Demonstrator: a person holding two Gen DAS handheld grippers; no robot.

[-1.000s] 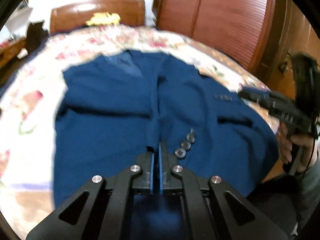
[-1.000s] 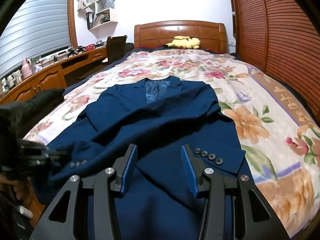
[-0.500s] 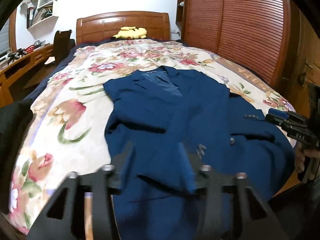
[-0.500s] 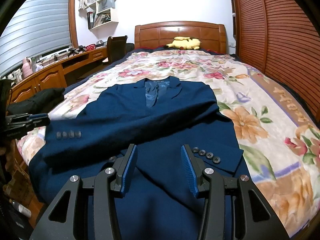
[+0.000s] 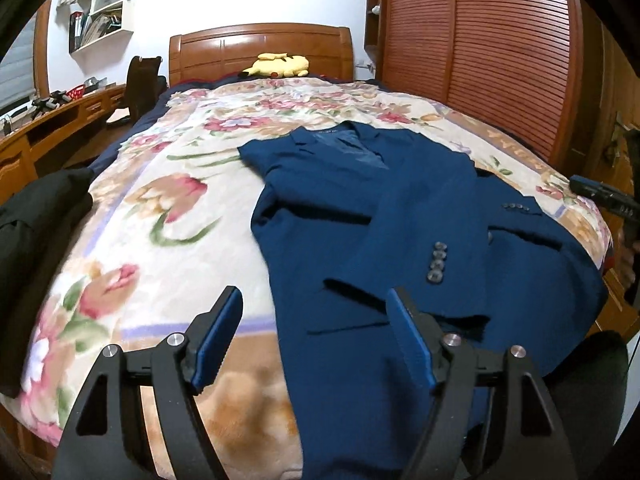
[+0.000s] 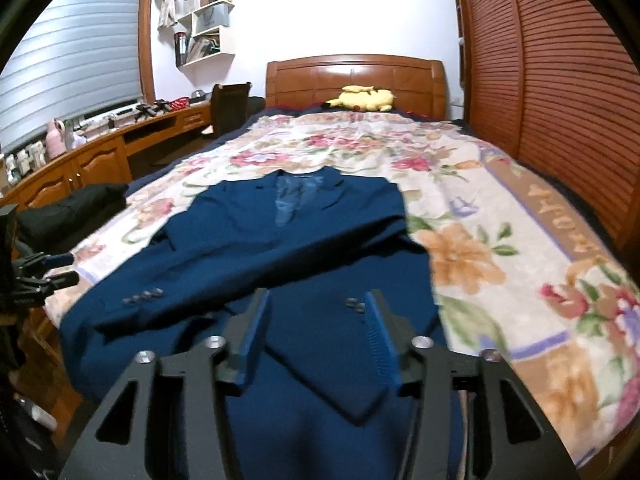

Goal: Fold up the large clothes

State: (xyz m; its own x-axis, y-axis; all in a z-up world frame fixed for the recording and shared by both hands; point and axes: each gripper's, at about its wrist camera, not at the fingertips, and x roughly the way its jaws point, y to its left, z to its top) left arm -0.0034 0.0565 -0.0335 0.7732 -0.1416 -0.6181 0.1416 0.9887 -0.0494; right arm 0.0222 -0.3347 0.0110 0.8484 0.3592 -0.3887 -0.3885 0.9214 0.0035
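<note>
Two tongs spread above a blazer

I hold my left tongs (image 5: 314, 336) and right tongs (image 6: 316, 334) gaping, gripping nothing, over the navy blazer (image 6: 288, 248) lying flat, sleeves crossed over its front, on the floral bedspread (image 5: 168, 216).

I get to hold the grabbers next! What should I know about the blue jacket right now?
Left gripper: open, holding nothing, above the bed's near edge.
Right gripper: open, holding nothing, above the jacket's lower part.
The blue jacket lies front up on the flowery blanket, collar toward the headboard.
Done: both sleeves are folded across the front, their cuffs crossing over each other.
Left: fold the body into a smaller bundle; neither gripper grips any cloth yet.
</note>
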